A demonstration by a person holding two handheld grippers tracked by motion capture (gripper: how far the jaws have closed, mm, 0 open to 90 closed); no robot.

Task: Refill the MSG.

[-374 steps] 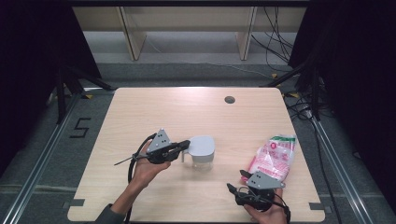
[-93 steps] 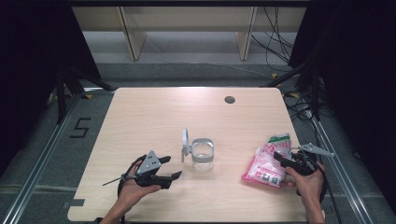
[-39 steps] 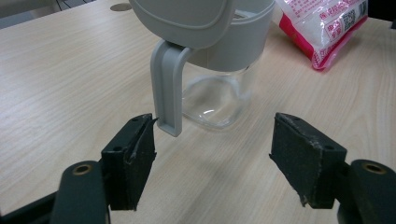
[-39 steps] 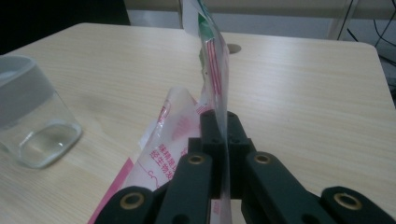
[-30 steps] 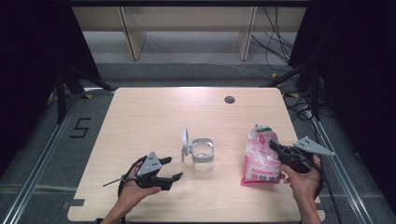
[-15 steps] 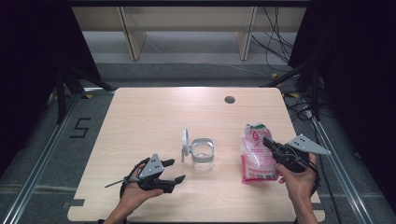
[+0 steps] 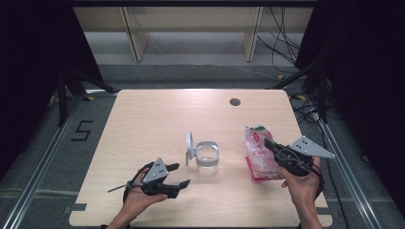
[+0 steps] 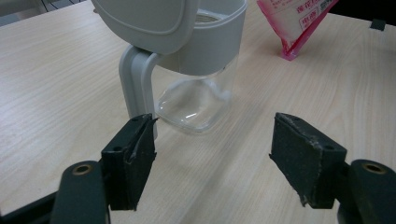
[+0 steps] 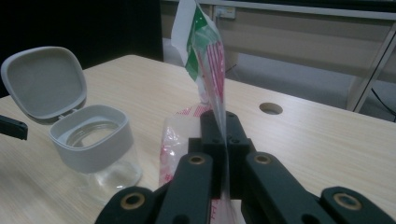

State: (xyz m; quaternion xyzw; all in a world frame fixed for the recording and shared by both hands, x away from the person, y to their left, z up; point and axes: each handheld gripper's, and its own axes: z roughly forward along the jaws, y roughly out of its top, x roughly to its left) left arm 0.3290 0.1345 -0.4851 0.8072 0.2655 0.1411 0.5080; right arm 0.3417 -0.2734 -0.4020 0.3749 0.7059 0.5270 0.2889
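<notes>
— What's that in the right gripper (image 7: 268, 144)?

— A pink-and-white plastic bag (image 7: 258, 153), red print on it and a green patch near the top. It stands upright on the right part of the table (image 7: 153, 119), lower end on the wood, and the jaws are clenched on the thin film partway up. From the right gripper view you see the plastic pinched flat between the black pads, with the top of the bag (image 9: 201, 42) rising above them.

— And the jar?

— A clear jar (image 7: 207, 158) with a grey collar and handle, near the table's middle, to the left of the bag and apart from it. Its grey lid (image 7: 189, 144) is flipped up on the hinge, standing open at the jar's left. Through the glass it looks empty.

— The other hand?

— The left gripper (image 7: 177, 175) sits low at the front left, jaws released with nothing between them. They point at the jar (image 8: 196, 88); its handle is just beyond the left pad.

— Anything different from a moment back?

— A few seconds ago the bag lay flat and slanted by the right edge. Now it's been tipped up on end and brought inward toward the jar. The left hand hasn't budged, and the lid was already open.
</notes>
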